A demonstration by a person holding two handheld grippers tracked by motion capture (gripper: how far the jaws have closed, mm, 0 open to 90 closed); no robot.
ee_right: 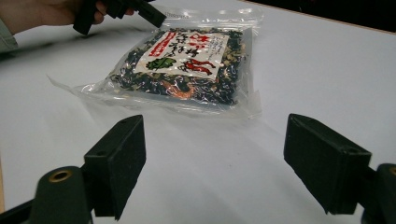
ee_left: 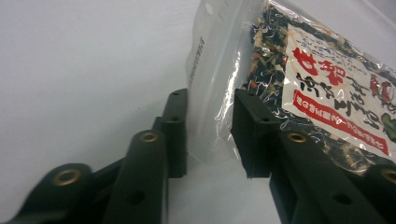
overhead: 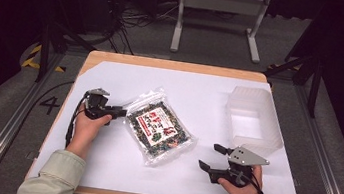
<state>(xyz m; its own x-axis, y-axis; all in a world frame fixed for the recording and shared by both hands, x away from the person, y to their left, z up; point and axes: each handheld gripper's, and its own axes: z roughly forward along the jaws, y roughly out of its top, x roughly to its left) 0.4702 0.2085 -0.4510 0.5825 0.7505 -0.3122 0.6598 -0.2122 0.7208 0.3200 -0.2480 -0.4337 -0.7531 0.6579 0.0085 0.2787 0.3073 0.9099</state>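
Note:
A clear bag of dark dried mix with a red and white label (overhead: 160, 127) lies flat on the white sheet, left of centre. My left gripper (overhead: 120, 113) sits at the bag's upper left corner. In the left gripper view the bag's (ee_left: 327, 93) clear edge lies in the gap of the left gripper (ee_left: 210, 116), whose jaws stand apart with room around the plastic. My right gripper (overhead: 208, 156) rests near the front right with its jaws wide. It (ee_right: 215, 154) faces the bag (ee_right: 187, 65) from a short way off, and the left gripper (ee_right: 156, 18) shows behind the bag.
A translucent plastic container (overhead: 276, 136) stands at the right of the table. The white sheet (overhead: 189, 180) covers most of the wooden tabletop (overhead: 174, 65). Beyond the far edge are a grey metal stand (overhead: 220, 5) and cables on the floor.

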